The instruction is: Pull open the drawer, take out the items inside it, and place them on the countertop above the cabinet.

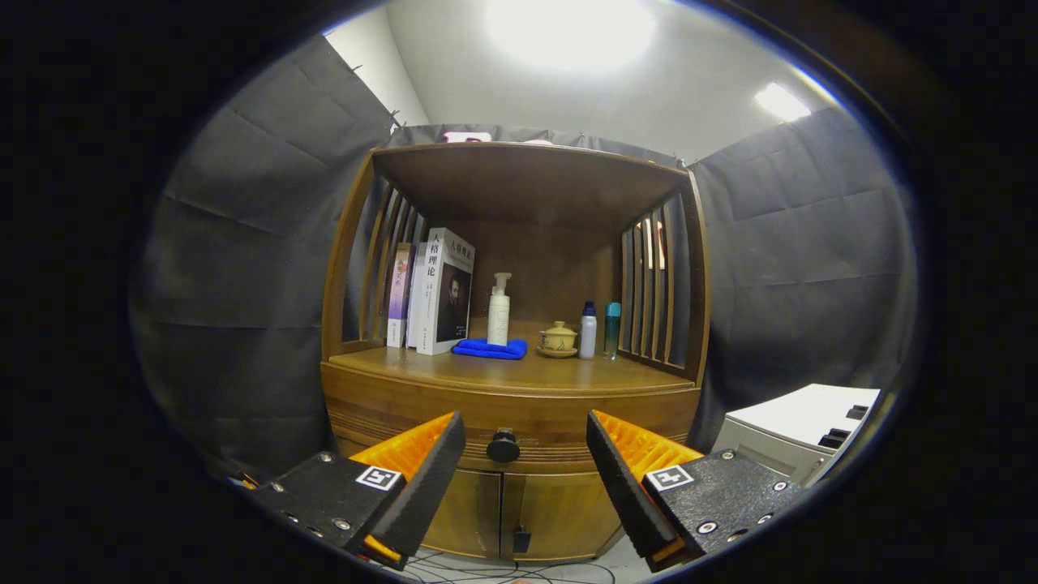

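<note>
A wooden cabinet (511,405) stands straight ahead of the claw (525,454), its upper part an open shelf bay with slatted sides and its lower part a pair of closed doors (519,507). Between them runs the drawer (454,422), shut, a wide curved front of the same brown wood with grooved bands along it. The desk (519,375) above the drawer has bare wood along its front edge (the things on it sit toward the back): a row of books (434,296) on the left, a blue cloth (490,349) with a white pump bottle (499,312) on it, a small lidded cup (558,337) on a saucer, and two slim bottles (598,330) on the right. The claw is spread wide, holding nothing. The drawer's round dark knob (503,446) shows in the gap between the fingers, just beyond their tips and untouched.
</note>
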The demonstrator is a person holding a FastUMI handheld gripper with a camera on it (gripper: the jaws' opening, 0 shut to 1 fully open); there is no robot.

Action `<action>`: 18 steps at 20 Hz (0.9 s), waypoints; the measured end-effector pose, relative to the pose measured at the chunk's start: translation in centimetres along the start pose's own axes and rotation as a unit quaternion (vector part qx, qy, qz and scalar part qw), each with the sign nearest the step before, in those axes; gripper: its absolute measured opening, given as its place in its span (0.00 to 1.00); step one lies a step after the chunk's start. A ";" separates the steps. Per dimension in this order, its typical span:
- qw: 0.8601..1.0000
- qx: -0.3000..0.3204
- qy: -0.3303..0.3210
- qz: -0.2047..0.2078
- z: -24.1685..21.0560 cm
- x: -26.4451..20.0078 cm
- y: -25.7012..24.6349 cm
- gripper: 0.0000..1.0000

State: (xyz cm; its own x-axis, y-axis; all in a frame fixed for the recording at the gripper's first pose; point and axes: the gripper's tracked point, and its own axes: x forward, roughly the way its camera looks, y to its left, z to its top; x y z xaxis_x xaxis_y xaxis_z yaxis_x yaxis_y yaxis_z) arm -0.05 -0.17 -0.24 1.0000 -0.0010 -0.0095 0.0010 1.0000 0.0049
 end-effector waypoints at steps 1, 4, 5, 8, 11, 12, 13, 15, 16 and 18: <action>1.000 0.000 0.000 -0.001 0.1 0.0 0.0 0.94; 1.000 0.002 0.000 -0.001 0.4 0.2 0.1 0.94; 1.000 0.008 0.003 0.005 0.2 0.6 0.6 0.94; 1.000 0.010 0.000 0.010 1.4 1.5 1.3 0.94; 1.000 0.027 0.008 0.004 1.4 3.1 1.9 0.94; 1.000 0.027 0.013 -0.001 1.2 3.6 1.8 0.94; 0.999 0.027 0.018 -0.005 1.0 4.2 1.8 0.94; 0.999 0.028 0.030 -0.007 0.2 5.4 2.0 0.94; 0.999 0.025 0.037 -0.006 -0.2 5.9 2.1 0.94; 0.998 0.022 0.054 -0.007 -1.3 7.0 2.1 0.94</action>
State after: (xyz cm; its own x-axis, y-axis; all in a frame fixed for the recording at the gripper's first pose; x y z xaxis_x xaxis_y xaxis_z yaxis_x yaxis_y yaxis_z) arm 6.97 1.90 -1.65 0.9929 -0.0118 -0.1180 0.0175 0.9987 0.0473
